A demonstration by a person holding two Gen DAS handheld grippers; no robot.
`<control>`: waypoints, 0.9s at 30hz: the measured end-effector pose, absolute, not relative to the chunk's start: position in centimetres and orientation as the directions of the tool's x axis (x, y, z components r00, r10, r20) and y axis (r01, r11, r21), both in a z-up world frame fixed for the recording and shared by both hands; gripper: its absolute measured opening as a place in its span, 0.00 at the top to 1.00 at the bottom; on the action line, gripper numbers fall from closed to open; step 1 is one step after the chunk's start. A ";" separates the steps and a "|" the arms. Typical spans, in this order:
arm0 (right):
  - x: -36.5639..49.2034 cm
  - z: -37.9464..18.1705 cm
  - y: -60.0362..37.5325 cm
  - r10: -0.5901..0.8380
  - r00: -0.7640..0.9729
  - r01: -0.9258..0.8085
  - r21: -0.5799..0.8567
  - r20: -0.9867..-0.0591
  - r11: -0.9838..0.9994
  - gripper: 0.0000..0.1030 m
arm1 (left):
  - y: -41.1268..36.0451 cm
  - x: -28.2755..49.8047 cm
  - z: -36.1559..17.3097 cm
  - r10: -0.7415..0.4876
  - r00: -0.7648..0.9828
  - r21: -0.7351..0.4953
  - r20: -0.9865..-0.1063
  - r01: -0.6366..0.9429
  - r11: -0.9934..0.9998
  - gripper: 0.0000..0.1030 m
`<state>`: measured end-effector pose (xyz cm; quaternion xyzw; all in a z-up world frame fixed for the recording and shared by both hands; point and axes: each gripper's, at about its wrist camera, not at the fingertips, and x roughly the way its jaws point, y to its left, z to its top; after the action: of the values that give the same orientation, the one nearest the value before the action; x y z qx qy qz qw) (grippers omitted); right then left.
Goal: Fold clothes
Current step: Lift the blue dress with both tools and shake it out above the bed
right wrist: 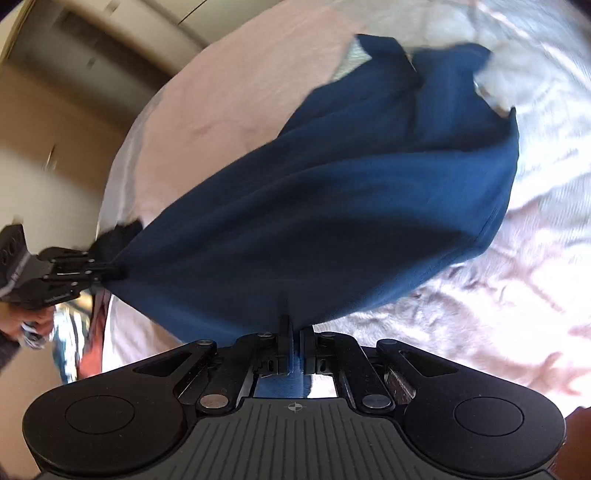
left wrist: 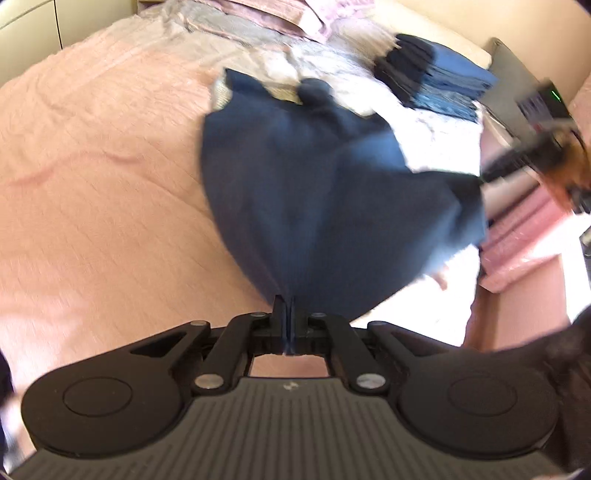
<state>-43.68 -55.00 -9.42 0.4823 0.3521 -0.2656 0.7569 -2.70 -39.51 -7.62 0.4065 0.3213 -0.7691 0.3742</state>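
Navy garment (left wrist: 317,192) pinched at two points, hanging stretched between both grippers above pink bedspread (left wrist: 92,166). Left gripper (left wrist: 287,314) pressed together on a bunched fold of the cloth, fabric fanning out straight ahead of the fingertips. Right gripper (right wrist: 291,330) likewise clamped on the fabric edge, blue cloth visible down between its fingers. Seen from right wrist view: left gripper (right wrist: 110,271) off to the left, cloth gathered to a point at its tips, person's hand (right wrist: 26,325) holding it from below. Seen from left wrist view: right gripper (left wrist: 484,177) off to the right, blurred, gripping the garment's far corner. Far end of garment (right wrist: 406,166) draped ahead of both grippers, reaching a crumpled pale sheet (right wrist: 517,277). Stack of folded dark and blue clothes (left wrist: 432,70) ahead and right of left gripper, well beyond the garment. Pink pillows (left wrist: 280,14) further ahead at top. Heavy motion blur on both views.
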 end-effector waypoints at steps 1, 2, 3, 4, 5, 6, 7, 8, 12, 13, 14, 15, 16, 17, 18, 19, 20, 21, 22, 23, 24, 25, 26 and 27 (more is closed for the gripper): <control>-44.2 -9.4 -54.5 -0.034 0.586 0.746 0.523 -0.809 0.413 0.99 | -38.3 -3.8 -7.5 -0.291 -0.394 -0.205 -0.872 0.833 -0.514 1.00; -44.8 -9.4 -53.9 -0.005 0.560 0.749 0.503 -0.829 0.431 0.99 | -37.3 -5.1 -8.2 -0.262 -0.402 -0.226 -0.878 0.828 -0.513 1.00; -45.3 -9.4 -53.4 0.023 0.531 0.751 0.484 -0.847 0.449 0.99 | -36.4 -6.4 -8.9 -0.231 -0.408 -0.246 -0.883 0.823 -0.513 1.00; -45.9 -9.5 -52.8 0.050 0.501 0.752 0.464 -0.864 0.468 0.99 | -35.9 -7.6 -10.0 -0.195 -0.407 -0.259 -0.892 0.816 -0.516 1.00; -47.2 -10.4 -52.0 0.084 0.460 0.769 0.444 -0.884 0.461 0.99 | -35.3 -8.9 -11.1 -0.160 -0.405 -0.273 -0.900 0.810 -0.519 1.00; -48.6 -11.5 -51.2 0.107 0.424 0.792 0.426 -0.899 0.437 0.99 | -34.9 -10.2 -12.3 -0.122 -0.400 -0.283 -0.909 0.804 -0.523 1.00; -49.7 -12.5 -50.6 0.131 0.389 0.816 0.407 -0.912 0.411 0.99 | -34.6 -11.1 -13.5 -0.074 -0.370 -0.275 -0.926 0.796 -0.540 1.00; -50.8 -13.5 -50.0 0.156 0.354 0.838 0.387 -0.922 0.385 1.00 | -34.4 -12.0 -14.6 -0.029 -0.340 -0.267 -0.940 0.787 -0.557 0.98; -52.9 -14.4 -48.9 0.177 0.295 0.890 0.338 -0.939 0.306 0.99 | -35.5 -12.3 -15.2 0.011 -0.309 -0.251 -0.951 0.752 -0.609 0.86; -52.9 -13.9 -49.0 0.151 0.296 0.898 0.329 -0.943 0.292 0.99 | -36.5 -11.8 -14.7 -0.013 -0.309 -0.238 -0.951 0.758 -0.607 0.83; -52.9 -13.4 -49.2 0.124 0.297 0.906 0.320 -0.947 0.278 0.99 | -37.5 -11.3 -14.3 -0.037 -0.309 -0.225 -0.950 0.765 -0.604 0.78; -52.8 -12.8 -49.6 0.089 0.296 0.912 0.309 -0.951 0.269 0.96 | -38.5 -10.8 -13.8 -0.062 -0.309 -0.212 -0.949 0.771 -0.601 0.74; -52.8 -12.1 -50.0 0.053 0.294 0.919 0.297 -0.954 0.259 0.84 | -39.9 -10.3 -13.3 -0.095 -0.309 -0.194 -0.946 0.778 -0.597 0.71; -52.6 -11.5 -50.6 0.017 0.299 0.923 0.294 -0.954 0.248 0.71 | -41.2 -9.8 -12.9 -0.128 -0.308 -0.177 -0.943 0.786 -0.593 0.69; -52.2 -10.9 -51.6 -0.023 0.315 0.923 0.300 -0.949 0.241 0.37 | -42.7 -9.3 -12.4 -0.161 -0.308 -0.159 -0.938 0.793 -0.588 0.68; -51.8 -10.3 -52.6 -0.062 0.330 0.922 0.307 -0.942 0.235 0.23 | -44.3 -8.9 -12.2 -0.193 -0.306 -0.140 -0.932 0.797 -0.587 0.67; -51.4 -9.7 -53.5 -0.102 0.345 0.921 0.315 -0.933 0.229 0.23 | -45.9 -8.5 -12.1 -0.228 -0.296 -0.113 -0.927 0.803 -0.585 0.63; -51.2 -9.4 -54.8 -0.133 0.361 0.916 0.324 -0.923 0.234 0.23 | -47.5 -8.4 -12.0 -0.262 -0.284 -0.087 -0.922 0.812 -0.577 0.59; -51.0 -9.0 -56.1 -0.164 0.377 0.912 0.333 -0.912 0.241 0.23 | -49.1 -8.3 -11.9 -0.295 -0.272 -0.060 -0.916 0.820 -0.569 0.59; -50.8 -9.0 -57.3 -0.186 0.385 0.910 0.338 -0.904 0.242 0.23 | -50.7 -8.2 -11.8 -0.326 -0.262 -0.038 -0.908 0.828 -0.559 0.58; -50.6 -9.0 -58.5 -0.207 0.392 0.908 0.342 -0.896 0.243 0.23 | -52.4 -8.2 -12.1 -0.342 -0.265 -0.040 -0.901 0.838 -0.545 0.57; -50.5 -9.6 -59.4 -0.225 0.402 0.906 0.350 -0.888 0.239 0.23 | -54.1 -8.1 -12.3 -0.359 -0.268 -0.041 -0.894 0.846 -0.531 0.57; -50.7 -9.9 -60.8 -0.238 0.420 0.899 0.365 -0.876 0.243 0.23 | -55.7 -8.3 -12.6 -0.374 -0.266 -0.036 -0.888 0.853 -0.520 0.54; -50.9 -10.3 -62.2 -0.251 0.438 0.891 0.380 -0.863 0.247 0.23 | -57.3 -8.5 -12.8 -0.389 -0.264 -0.031 -0.883 0.859 -0.511 0.54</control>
<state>-50.88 -62.18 -10.28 0.4632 0.3455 -0.4022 0.7101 -8.54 -57.29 -12.82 0.4411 0.2662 -0.7489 0.4167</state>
